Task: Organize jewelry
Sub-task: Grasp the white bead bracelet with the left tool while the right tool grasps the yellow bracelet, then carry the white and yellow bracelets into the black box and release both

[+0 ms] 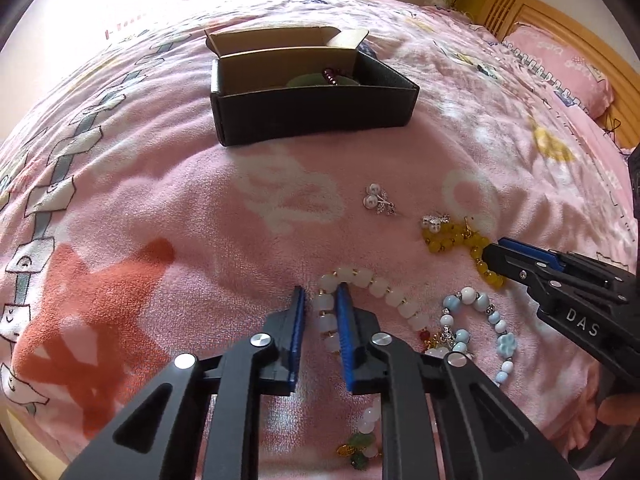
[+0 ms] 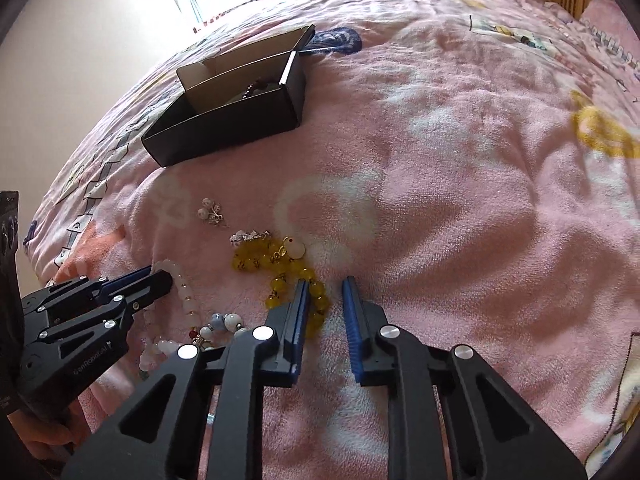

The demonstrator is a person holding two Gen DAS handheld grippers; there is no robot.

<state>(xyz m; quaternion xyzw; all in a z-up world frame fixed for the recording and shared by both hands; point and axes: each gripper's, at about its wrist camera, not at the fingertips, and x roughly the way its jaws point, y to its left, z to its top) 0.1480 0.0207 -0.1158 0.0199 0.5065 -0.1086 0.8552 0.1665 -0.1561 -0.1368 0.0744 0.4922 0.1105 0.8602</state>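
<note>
On the pink blanket (image 1: 168, 184) lies a white bead bracelet (image 1: 384, 288), and my left gripper (image 1: 321, 290) is shut on its left end, beads filling the gap between the blue pads. From the right wrist view that left gripper (image 2: 160, 276) meets the white bracelet (image 2: 186, 300) from the left. My right gripper (image 2: 326, 282) is shut on the lower end of a yellow bead bracelet (image 2: 260, 258), whose beads press against its left pad. The left wrist view shows the right gripper (image 1: 490, 254) coming in from the right onto the yellow bracelet (image 1: 444, 240).
An open black box (image 1: 312, 112) stands farther back, holding dark red beads (image 1: 330, 76) and something pale green. Pearl earrings (image 1: 376, 199), a blue-and-white bead bracelet (image 1: 476, 300) and green beads (image 1: 360, 444) lie nearby. A pillow (image 1: 560, 64) and wooden headboard sit at the far right.
</note>
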